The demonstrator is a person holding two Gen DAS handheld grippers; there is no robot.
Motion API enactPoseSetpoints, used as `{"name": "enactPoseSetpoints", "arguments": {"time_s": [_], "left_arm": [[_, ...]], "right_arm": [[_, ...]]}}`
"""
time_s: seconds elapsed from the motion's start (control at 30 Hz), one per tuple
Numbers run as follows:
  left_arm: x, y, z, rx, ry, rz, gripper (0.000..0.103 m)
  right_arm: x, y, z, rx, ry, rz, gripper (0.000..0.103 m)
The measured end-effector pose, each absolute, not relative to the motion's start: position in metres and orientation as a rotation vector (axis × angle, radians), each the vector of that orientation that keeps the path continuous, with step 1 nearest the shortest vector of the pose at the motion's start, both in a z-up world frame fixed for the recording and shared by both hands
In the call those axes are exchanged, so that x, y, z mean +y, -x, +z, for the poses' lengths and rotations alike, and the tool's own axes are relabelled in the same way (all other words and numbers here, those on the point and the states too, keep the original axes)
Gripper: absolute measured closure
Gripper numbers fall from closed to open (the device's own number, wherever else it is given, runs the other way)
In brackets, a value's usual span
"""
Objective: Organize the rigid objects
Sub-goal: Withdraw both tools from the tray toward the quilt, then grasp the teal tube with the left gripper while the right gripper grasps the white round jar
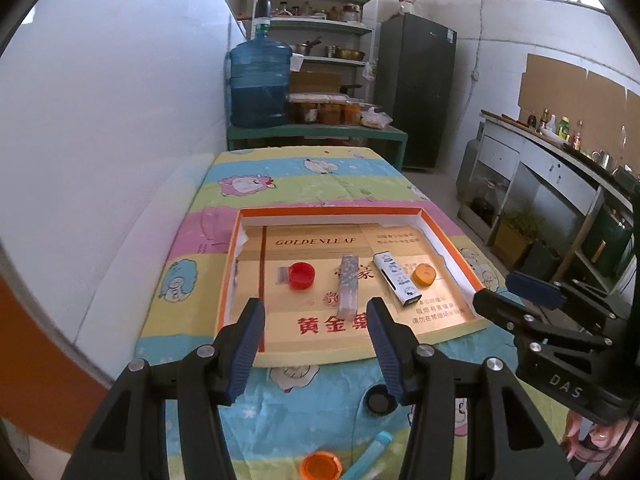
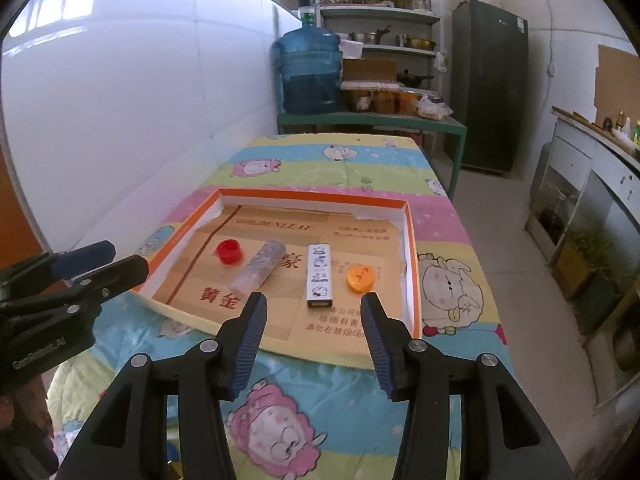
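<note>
An orange-rimmed shallow box [image 1: 452, 248] [image 2: 414, 264] lies on the cartoon-print cloth. In it, left to right: a red cap [image 1: 301, 275] [image 2: 229, 251], a clear patterned stick [image 1: 347, 286] [image 2: 261, 265], a white patterned rectangular case [image 1: 397, 278] [image 2: 319, 275] and an orange cap [image 1: 423, 275] [image 2: 361, 279]. My left gripper [image 1: 316, 312] is open and empty, just before the box's near edge. My right gripper [image 2: 314, 308] is open and empty over the box's near edge. On the cloth near me lie a black cap [image 1: 379, 401], an orange cap [image 1: 321, 466] and a light blue strip [image 1: 370, 456].
A white wall [image 1: 120, 120] runs along the table's left side. Behind the table stands a green bench [image 1: 320, 133] with a blue water jug [image 1: 259, 82], a shelf and a dark fridge [image 1: 416, 88]. A counter with bottles [image 1: 560, 132] lines the right.
</note>
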State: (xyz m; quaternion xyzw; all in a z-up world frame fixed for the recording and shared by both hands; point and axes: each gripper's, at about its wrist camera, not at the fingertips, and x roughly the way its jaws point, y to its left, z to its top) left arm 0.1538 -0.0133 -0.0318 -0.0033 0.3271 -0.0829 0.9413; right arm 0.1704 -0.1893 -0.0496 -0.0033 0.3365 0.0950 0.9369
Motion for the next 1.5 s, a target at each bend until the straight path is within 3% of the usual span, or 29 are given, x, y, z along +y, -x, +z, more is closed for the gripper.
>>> {"name": "enactPoseSetpoints", "arguments": {"time_s": [0.93,1.5], "left_arm": [[0.018,-0.077,-0.012,0.619,0.036,-0.133,0.050],[0.032,-0.041,-0.030,0.599,0.052,-0.138,0.050]], "right_arm": [[-0.139,-0.080,-0.025,0.664,0.044,0.254,0.053],[-0.137,-0.036,-0.056,0.716,0.041,0.277,0.053]]}}
